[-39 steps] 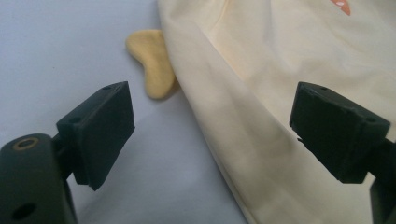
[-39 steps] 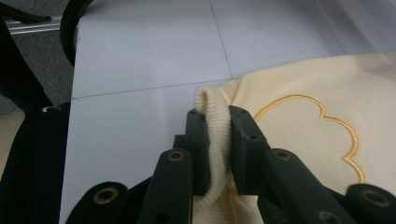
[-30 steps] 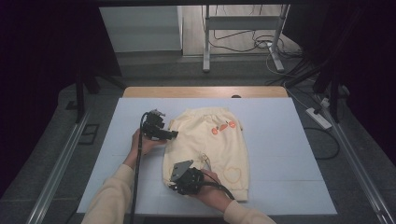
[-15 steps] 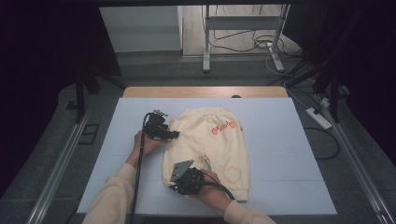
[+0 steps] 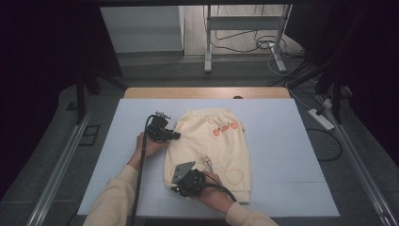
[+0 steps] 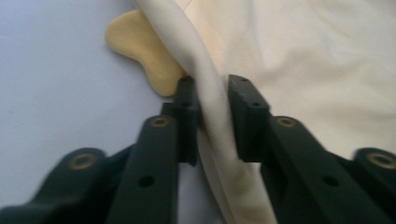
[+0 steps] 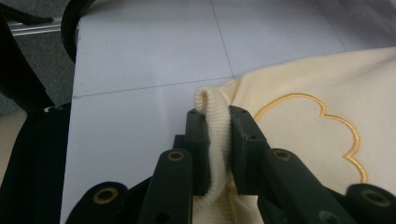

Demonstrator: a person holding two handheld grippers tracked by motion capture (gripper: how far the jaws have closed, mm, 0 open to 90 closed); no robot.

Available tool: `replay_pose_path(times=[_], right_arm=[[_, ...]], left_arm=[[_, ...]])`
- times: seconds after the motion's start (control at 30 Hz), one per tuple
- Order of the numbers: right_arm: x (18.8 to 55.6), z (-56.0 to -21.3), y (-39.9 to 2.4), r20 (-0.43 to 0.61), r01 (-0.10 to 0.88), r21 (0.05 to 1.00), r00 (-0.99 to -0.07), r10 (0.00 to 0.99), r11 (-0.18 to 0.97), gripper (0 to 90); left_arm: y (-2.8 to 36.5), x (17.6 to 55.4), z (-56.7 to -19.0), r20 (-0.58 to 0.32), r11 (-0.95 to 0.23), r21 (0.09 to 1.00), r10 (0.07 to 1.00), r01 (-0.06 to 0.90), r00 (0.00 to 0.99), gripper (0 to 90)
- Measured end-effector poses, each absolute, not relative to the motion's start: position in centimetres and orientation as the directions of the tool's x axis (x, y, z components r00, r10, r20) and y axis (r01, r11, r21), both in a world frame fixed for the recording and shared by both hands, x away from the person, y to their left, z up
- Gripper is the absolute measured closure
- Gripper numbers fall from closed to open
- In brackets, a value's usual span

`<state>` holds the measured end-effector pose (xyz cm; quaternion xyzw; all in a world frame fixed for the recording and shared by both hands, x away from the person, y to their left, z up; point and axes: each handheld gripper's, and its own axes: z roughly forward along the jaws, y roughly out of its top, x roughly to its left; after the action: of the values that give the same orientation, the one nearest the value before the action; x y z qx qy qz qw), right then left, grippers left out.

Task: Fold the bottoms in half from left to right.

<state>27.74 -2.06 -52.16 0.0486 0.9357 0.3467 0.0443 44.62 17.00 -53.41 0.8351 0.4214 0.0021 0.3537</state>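
A cream sweatshirt [image 5: 211, 148] lies flat in the middle of the pale blue table [image 5: 291, 155], its long axis running from the far collar end to the near ribbed hem. Both tools sit on its left edge: the left gripper [image 6: 212, 112], its jaws having just been closing, now pinches a fold at the far-left side. The right gripper [image 7: 215, 135] clamps the ribbed hem [image 7: 212, 140] at the near-left corner, so the garment stretches away to the right of both.

Left hand-held gripper [image 6: 212, 100] newly clamped (garment [image 6: 299, 60] edge)

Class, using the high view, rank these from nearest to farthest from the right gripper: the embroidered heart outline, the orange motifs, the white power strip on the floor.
From the right gripper:
1. Heart outline, beside it, near the hem.
2. Orange motifs, farther up the garment.
3. Power strip, off the table's right edge.
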Motion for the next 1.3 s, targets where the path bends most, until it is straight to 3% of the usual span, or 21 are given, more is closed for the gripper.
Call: replay_pose_path(times=[0.13, 1.3], right_arm=[[27.7, -52.1, -2.1, -0.049, 0.058, 0.651, -0.992, 0.119, 0.757, 78.1], [27.9, -50.8, -2.6, -0.027, 0.069, 0.692, -0.992, 0.12, 0.719, 79.6]], left_arm=[[17.1, 44.6, -53.4, -0.312, -0.39, 0.596, 0.692, 0.702, 0.65, 80.6], [18.0, 44.0, -51.2, -0.394, -0.303, 0.667, 0.632, 0.681, 0.668, 86.0]])
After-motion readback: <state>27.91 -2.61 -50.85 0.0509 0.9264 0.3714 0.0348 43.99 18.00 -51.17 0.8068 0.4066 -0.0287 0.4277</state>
